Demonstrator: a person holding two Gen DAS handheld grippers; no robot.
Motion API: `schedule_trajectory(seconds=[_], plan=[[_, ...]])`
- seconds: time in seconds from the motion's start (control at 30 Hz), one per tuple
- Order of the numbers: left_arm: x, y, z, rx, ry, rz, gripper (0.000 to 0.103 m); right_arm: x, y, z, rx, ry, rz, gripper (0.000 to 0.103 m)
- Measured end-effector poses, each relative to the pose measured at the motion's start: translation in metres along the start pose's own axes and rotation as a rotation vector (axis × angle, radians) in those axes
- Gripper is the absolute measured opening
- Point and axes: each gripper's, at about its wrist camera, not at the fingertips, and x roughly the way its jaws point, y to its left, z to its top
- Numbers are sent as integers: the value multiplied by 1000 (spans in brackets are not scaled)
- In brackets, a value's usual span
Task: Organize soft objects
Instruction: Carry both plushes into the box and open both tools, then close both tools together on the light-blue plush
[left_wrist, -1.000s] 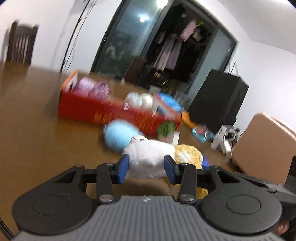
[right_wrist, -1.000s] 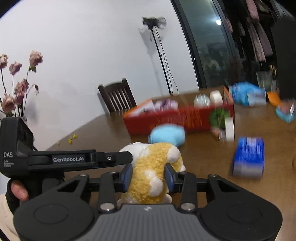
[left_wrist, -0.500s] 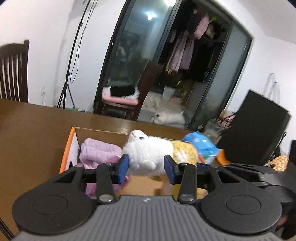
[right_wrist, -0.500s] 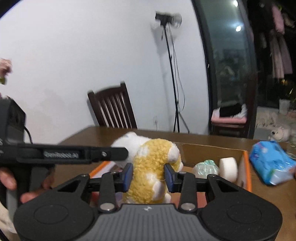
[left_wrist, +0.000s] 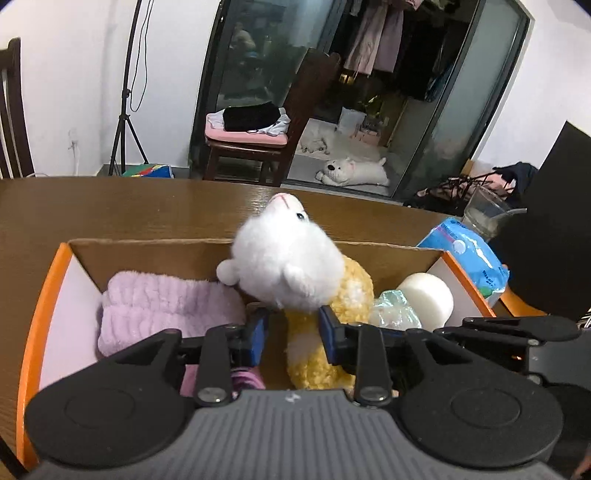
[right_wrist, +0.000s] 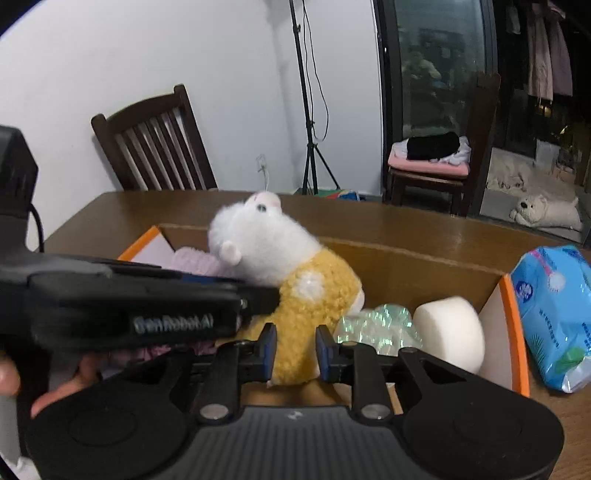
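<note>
A plush toy with a white head (left_wrist: 284, 266) and yellow woolly body (right_wrist: 306, 306) hangs over the open orange-edged cardboard box (left_wrist: 44, 295). My left gripper (left_wrist: 291, 332) stands around the toy's neck under the head, jaws a little apart from it on the left side. My right gripper (right_wrist: 293, 350) is shut on the toy's yellow lower body. In the box lie a lilac fluffy towel (left_wrist: 162, 314), a shiny pale green bundle (right_wrist: 373, 325) and a white round sponge (right_wrist: 448, 339).
The box (right_wrist: 513, 332) sits on a brown wooden table (left_wrist: 110, 206). A blue pack of wipes (right_wrist: 554, 314) lies right of the box, with a glass (left_wrist: 487, 214) behind it. Wooden chairs (right_wrist: 155, 140) stand beyond the table's far edge.
Both grippers carried the plush toy from the table up and over the box, then lowered it into the box. The toy's head now tilts upward. My left jaws have widened slightly.
</note>
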Motion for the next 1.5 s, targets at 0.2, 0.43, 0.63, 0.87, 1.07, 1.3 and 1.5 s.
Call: schedule_trajectory(seconds=[0.2, 0.43, 0.63, 0.87, 1.07, 1.3, 1.5], plan=[[-13, 5, 0, 13, 4, 58, 33, 9, -5, 4, 20, 26, 34, 39], [-78, -8, 1, 66, -51, 113, 38, -40, 9, 2, -7, -30, -16, 41], [-156, -25, -2, 105, -128, 150, 45, -125, 24, 3, -73, -99, -108, 52], [-255, -50, -56, 124, -247, 139, 69, -218, 33, -27, -85, -192, -137, 65], [-319, -63, -167, 112, -387, 132, 95, -294, 52, -119, -105, -329, -86, 75], [-353, -85, -291, 136, -511, 178, 103, -348, 87, -252, -130, -497, -90, 85], [-359, -92, -348, 109, -455, 225, 103, -353, 104, -337, -39, -541, -110, 95]])
